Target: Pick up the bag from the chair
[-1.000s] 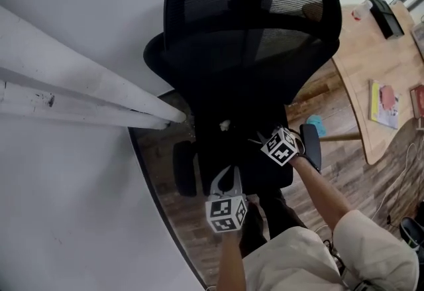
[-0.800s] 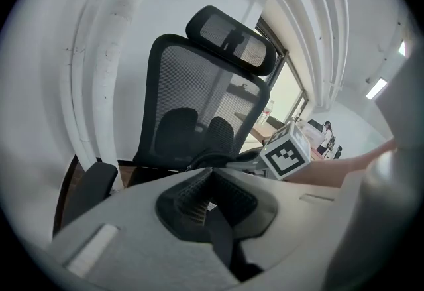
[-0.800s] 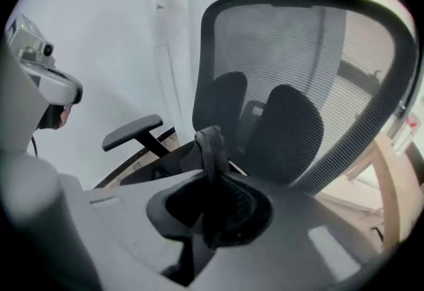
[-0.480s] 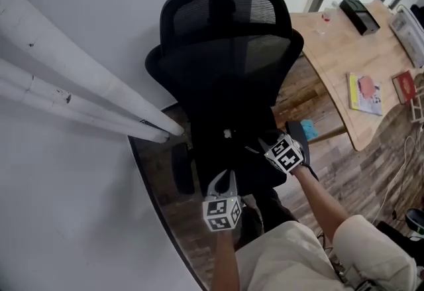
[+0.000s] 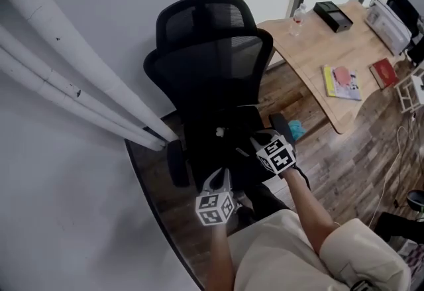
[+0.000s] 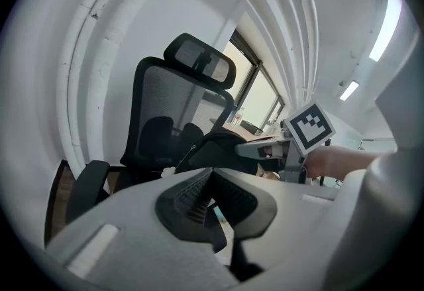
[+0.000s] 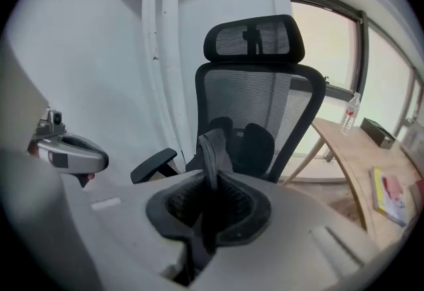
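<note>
In the head view the chair (image 5: pixel 212 64) now looks smaller and farther than a second ago, and more of the wooden bench (image 5: pixel 311 58) at the right shows, with a book (image 5: pixel 341 81) on it. The black bag (image 5: pixel 230 147) lies on the chair seat. The right gripper (image 5: pixel 250 149) reaches into it, and the left gripper (image 5: pixel 218 179) hangs just near of the seat; both sit slightly further left in the view than before.

In the left gripper view the left gripper (image 6: pixel 211 177) has its fingers clenched with nothing between them, and the bag (image 6: pixel 213 146) bulges beyond.

In the right gripper view the right gripper (image 7: pixel 209 191) has its fingers grasping the bag's strap (image 7: pixel 211 149), which rises upright from them.
</note>
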{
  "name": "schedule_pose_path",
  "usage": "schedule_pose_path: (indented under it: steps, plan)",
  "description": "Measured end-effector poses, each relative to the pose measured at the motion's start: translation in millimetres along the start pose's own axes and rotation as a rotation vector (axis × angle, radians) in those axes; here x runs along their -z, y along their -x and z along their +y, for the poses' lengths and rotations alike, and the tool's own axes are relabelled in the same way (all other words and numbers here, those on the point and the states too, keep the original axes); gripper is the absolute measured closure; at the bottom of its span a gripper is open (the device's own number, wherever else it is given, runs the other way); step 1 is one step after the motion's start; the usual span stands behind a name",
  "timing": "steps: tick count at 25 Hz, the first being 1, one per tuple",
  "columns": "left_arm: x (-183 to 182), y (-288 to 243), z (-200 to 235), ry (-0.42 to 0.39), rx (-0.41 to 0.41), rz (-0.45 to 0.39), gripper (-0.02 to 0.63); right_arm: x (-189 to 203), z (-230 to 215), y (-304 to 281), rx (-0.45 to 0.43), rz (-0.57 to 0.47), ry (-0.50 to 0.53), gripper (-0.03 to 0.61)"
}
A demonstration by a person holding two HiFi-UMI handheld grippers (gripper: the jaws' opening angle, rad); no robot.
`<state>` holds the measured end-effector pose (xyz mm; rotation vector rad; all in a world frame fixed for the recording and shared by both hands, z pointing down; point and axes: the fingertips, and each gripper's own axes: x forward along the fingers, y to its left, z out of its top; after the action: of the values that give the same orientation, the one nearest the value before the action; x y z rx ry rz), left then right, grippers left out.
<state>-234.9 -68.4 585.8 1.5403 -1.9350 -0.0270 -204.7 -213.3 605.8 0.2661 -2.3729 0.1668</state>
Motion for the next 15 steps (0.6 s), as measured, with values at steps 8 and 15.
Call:
schedule_pose_path:
  steps: [8,15]
  plan:
    - [-14.9,35.0,-21.4,-0.038,0.011,-0.011,0.609,-5.1,47.9,25.2,-0.013,0.008,-0.056,0.551]
    - [-14.3,24.4,-56.7,-0.070,0.042,-0.037,0.609,2.9,40.2,66.0,-0.027,-0.011,-0.029,0.551]
